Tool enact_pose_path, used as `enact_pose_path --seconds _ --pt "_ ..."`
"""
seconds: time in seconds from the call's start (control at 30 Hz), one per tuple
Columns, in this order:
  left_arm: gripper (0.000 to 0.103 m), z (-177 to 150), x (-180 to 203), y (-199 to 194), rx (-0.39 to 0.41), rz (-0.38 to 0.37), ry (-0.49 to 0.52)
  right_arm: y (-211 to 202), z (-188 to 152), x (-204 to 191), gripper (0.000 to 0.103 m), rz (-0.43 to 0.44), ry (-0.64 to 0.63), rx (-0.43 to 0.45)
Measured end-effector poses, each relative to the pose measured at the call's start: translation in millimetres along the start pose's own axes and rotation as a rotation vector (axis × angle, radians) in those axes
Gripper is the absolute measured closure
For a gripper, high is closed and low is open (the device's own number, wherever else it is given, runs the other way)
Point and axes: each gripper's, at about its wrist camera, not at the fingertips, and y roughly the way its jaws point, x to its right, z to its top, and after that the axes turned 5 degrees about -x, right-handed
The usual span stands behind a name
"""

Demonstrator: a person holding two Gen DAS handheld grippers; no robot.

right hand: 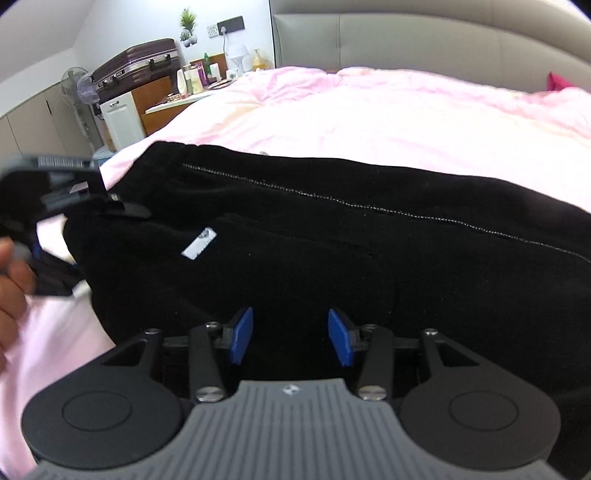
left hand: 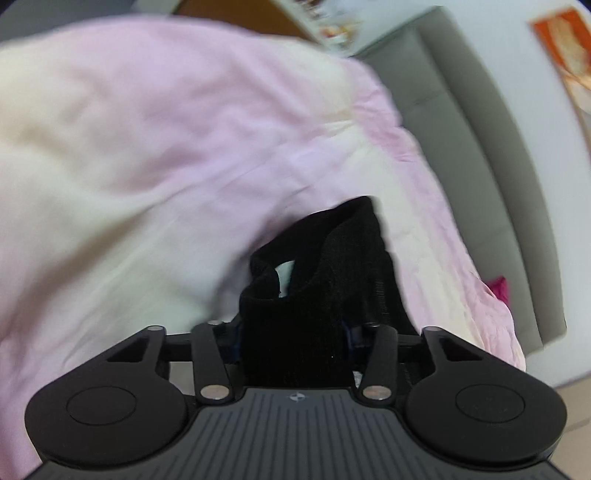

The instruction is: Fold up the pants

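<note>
Black pants (right hand: 332, 236) lie spread across the pink bed cover (right hand: 369, 110), with a white label (right hand: 199, 243) and a line of light stitching. My right gripper (right hand: 291, 336) is open, its blue pads (right hand: 242, 334) just above the near edge of the pants, holding nothing. My left gripper (left hand: 293, 332) is shut on a bunched part of the pants (left hand: 325, 266), which rises between its fingers and hides the pads. In the right wrist view the left gripper (right hand: 74, 206) shows at the left, at the pants' waist end, with the person's hand (right hand: 11, 266).
A grey padded headboard (right hand: 406, 33) runs along the far side of the bed. A bedside table with bottles (right hand: 199, 77), a suitcase (right hand: 136, 62), a fan (right hand: 83, 88) and a white cabinet (right hand: 122, 118) stand at the far left. A magenta item (right hand: 554, 81) lies by the headboard.
</note>
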Motion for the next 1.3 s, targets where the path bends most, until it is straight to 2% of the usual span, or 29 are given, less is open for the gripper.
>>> enact_pose_path --seconds 0.07,0.17,0.3,0.37,0.5,0.67,0.87,0.93,1.03,1.13,1.23,1.3 --pt "0.056 -6 26 -9 0.054 -0.008 0.140 -1 -3 0 0.060 0.002 0.016 0.019" --pt "0.056 -23 64 -20 0.135 0.000 0.324 -5 -2 16 0.060 0.068 0.123 0.026" --pt "0.056 -56 104 -30 0.229 0.021 0.507 -14 -4 36 0.060 0.124 0.217 0.041" --pt "0.056 -75 122 -32 0.262 0.035 0.608 -22 -5 45 0.060 0.126 0.232 0.053" --pt "0.056 -113 157 -30 0.306 0.059 0.885 -41 -9 66 0.060 0.134 0.261 0.088" --pt "0.056 -157 186 -16 0.301 0.075 1.117 -61 -13 98 0.060 0.115 0.326 0.121" --pt "0.056 -232 208 5 0.310 0.107 1.445 -74 -21 151 0.060 0.057 0.435 0.128" --pt "0.056 -249 215 17 0.301 0.145 1.502 -78 -25 166 0.060 0.036 0.467 0.131" --pt "0.054 -271 226 45 0.282 0.262 1.542 -91 -32 189 0.060 0.016 0.498 0.147" --pt "0.054 -293 233 78 0.223 0.349 1.615 -106 -41 206 0.060 -0.005 0.514 0.163" --pt "0.051 -325 224 101 0.137 0.400 1.783 -118 -46 217 0.060 -0.013 0.534 0.176" --pt "0.050 -342 210 103 0.129 0.421 1.887 -123 -47 224 0.060 -0.020 0.534 0.180"
